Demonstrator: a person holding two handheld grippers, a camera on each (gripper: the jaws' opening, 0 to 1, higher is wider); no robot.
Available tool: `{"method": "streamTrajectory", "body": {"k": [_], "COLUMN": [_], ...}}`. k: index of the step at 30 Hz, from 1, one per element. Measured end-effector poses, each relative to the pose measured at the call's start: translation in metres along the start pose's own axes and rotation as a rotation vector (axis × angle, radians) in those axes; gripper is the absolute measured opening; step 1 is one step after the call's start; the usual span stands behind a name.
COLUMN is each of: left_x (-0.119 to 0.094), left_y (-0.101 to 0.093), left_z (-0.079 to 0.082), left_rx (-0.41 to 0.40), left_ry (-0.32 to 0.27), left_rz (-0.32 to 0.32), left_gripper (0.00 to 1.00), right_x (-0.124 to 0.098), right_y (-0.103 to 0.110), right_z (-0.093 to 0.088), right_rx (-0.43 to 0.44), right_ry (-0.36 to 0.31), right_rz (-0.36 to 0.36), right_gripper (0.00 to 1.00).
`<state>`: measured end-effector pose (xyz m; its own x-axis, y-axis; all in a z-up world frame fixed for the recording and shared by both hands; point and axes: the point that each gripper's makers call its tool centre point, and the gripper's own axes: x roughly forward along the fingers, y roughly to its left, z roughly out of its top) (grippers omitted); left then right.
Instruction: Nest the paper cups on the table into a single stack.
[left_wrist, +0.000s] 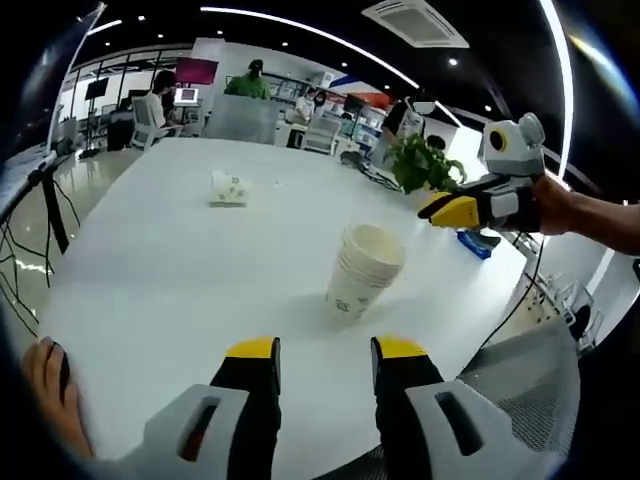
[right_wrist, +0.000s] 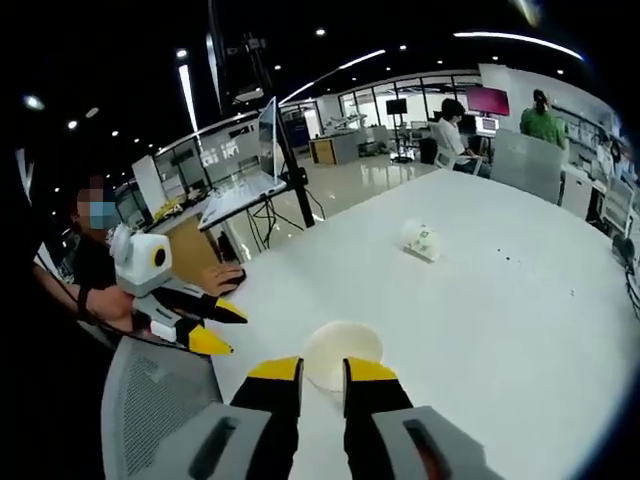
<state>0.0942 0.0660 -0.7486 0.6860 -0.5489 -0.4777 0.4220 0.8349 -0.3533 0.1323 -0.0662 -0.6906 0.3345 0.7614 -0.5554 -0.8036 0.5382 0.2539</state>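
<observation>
A large white table (left_wrist: 170, 250) in an open office. In the left gripper view, the left gripper (left_wrist: 325, 352) rises from the bottom edge with its yellow-tipped jaws spread apart and nothing between them. Just ahead of those jaws and slightly to the right stands a stack of nested paper cups (left_wrist: 362, 271), leaning a little, its open mouth up. Farther ahead and to the left, well apart from the stack, a single paper cup (left_wrist: 228, 187) lies on its side on the table. The right gripper (left_wrist: 445, 209) enters from the right, held in a hand, hovering above and to the right of the stack, apart from it; its jaws look empty.

In the right gripper view, the right gripper's jaws stand a little apart, holding nothing, directly over the stack's round open mouth. The lying cup sits farther ahead, slightly right. The left gripper reaches in from the left, jaws parted
</observation>
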Motion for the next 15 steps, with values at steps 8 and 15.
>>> {"method": "streamTrajectory", "body": {"k": [8, 15], "left_x": [0.011, 0.025], "left_y": [0.015, 0.038], "left_z": [0.015, 0.043], "left_rx": [0.012, 0.051], "left_ry": [-0.004, -0.019], "left_rz": [-0.001, 0.007], "left_gripper": [0.36, 0.36], "right_x": [-0.009, -0.02], "right_y": [-0.002, -0.001], "right_z": [-0.006, -0.014], "right_rx": [0.061, 0.114], "right_ry": [-0.043, -0.079], "right_rz": [-0.023, -0.059], "right_gripper": [0.17, 0.25]}}
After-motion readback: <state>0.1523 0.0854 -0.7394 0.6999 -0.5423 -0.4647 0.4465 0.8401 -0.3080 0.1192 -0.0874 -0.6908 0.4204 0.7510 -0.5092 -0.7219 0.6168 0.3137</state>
